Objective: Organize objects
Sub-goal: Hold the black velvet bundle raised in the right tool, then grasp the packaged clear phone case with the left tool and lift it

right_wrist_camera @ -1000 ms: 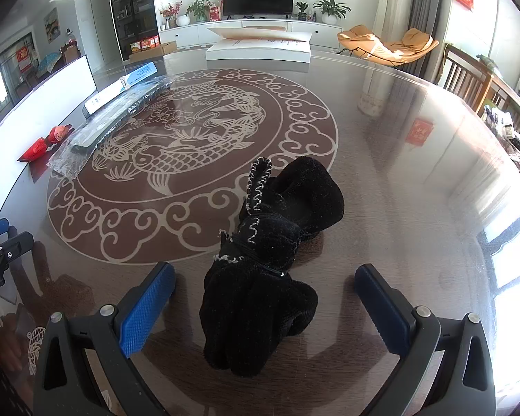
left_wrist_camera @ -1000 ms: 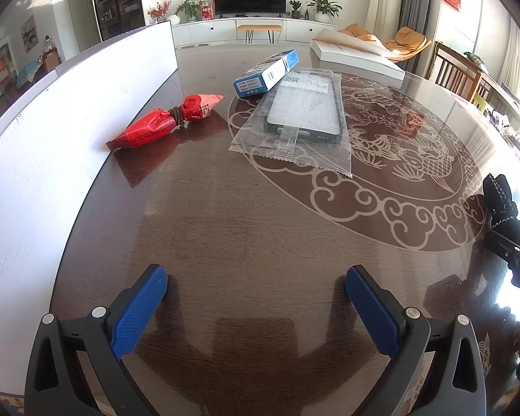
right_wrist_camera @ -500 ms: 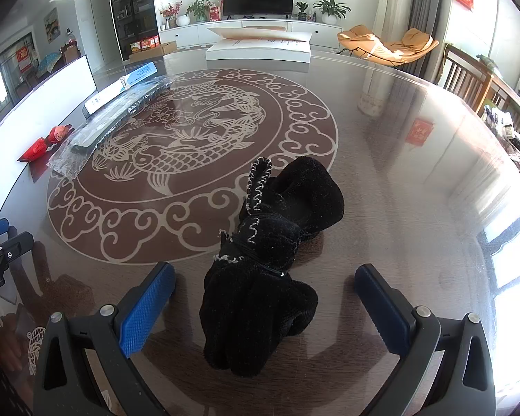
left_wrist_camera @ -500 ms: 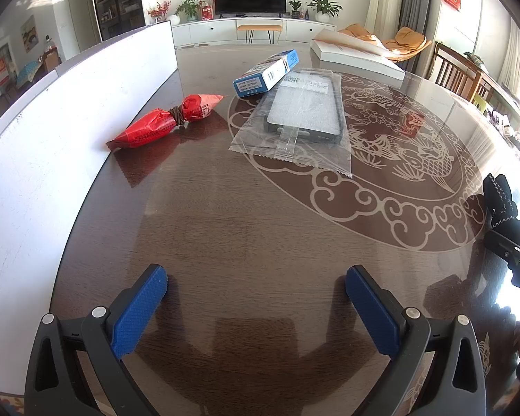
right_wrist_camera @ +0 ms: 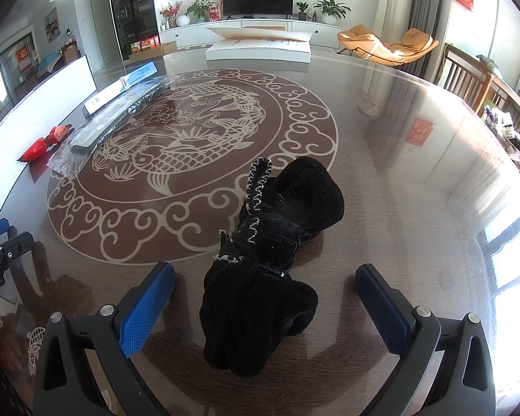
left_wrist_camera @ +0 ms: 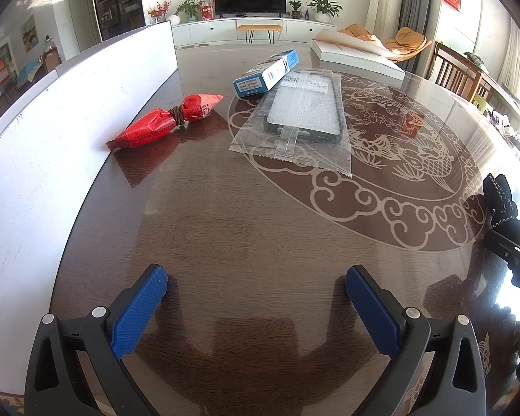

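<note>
Black fleece gloves (right_wrist_camera: 270, 256) lie bundled on the glossy brown table (right_wrist_camera: 416, 208), between your right gripper's (right_wrist_camera: 265, 287) spread fingers, untouched. Your left gripper's (left_wrist_camera: 256, 284) fingers spread too, holding nothing.

Black fuzzy gloves (right_wrist_camera: 270, 263) lie bundled; red packet (left_wrist_camera: 163, 124), blue box (left_wrist_camera: 265, 73), bagged case (left_wrist_camera: 303, 118) lie apart.

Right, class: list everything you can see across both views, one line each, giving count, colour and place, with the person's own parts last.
Snack packet: one, red, tied at the middle, by the white board.
Carton: one, blue and white, far side.
Phone case: one, grey, in a clear bag.
Gloves: black, bundled, between the right jaws.
Flat box: one, white, far edge.
Board: white, left edge.
Table: dark wood, fish motif.
Left gripper: blue pads, open.
Right gripper: blue pads, open.
</note>
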### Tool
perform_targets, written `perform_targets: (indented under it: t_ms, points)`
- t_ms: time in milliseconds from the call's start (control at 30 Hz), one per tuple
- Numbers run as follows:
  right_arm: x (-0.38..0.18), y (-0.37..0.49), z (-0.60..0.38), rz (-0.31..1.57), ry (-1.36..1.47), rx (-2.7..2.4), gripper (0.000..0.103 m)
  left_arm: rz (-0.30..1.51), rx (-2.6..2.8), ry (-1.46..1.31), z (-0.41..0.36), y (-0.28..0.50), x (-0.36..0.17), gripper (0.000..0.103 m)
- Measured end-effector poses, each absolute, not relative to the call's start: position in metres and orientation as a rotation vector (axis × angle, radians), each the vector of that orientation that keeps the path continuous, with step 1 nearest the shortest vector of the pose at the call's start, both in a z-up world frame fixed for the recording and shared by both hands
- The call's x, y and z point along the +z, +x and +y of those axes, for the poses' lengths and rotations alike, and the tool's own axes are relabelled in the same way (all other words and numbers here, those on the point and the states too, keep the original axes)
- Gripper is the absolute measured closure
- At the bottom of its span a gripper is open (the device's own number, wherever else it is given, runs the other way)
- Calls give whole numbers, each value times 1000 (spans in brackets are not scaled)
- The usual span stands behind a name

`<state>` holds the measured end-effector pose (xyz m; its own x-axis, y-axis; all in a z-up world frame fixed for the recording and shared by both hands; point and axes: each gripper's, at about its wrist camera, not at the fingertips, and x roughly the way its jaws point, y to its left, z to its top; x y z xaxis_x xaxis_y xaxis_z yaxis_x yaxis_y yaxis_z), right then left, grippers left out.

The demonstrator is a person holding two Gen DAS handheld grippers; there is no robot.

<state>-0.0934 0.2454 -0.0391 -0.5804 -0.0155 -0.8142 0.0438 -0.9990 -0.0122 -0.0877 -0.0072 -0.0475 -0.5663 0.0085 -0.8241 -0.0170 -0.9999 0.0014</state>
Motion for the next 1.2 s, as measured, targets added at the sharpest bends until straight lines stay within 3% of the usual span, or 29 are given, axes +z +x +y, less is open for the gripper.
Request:
perform_targets:
  t_ms: [267, 467, 633, 833, 1000, 1067, 1200]
  points:
    - [-39, -93, 245, 48, 1423, -2763, 0, 13, 2759, -1460, -8, -86, -47, 0]
    - [-39, -93, 245, 48, 1423, -2763, 0, -163, 2748, -1229, -13, -93, -14, 0]
    - [-39, -93, 245, 48, 1423, -2763, 0, -71, 2643, -1291, 11, -164, -13, 0]
    - [-39, -93, 246, 48, 1423, -2763, 0, -95, 2608, -1467, 23, -234, -37, 0]
    - [-39, -93, 246, 48, 1423, -2763, 0, 92, 2635, -1475, 41, -246, -47, 0]
    - [-39, -93, 246, 48, 1423, -2763, 0, 115, 2663, -1389, 40, -234, -43, 24]
    - [-39, -94, 246, 48, 1423, -2763, 0, 139, 2676, -1386, 37, -194, -41, 27]
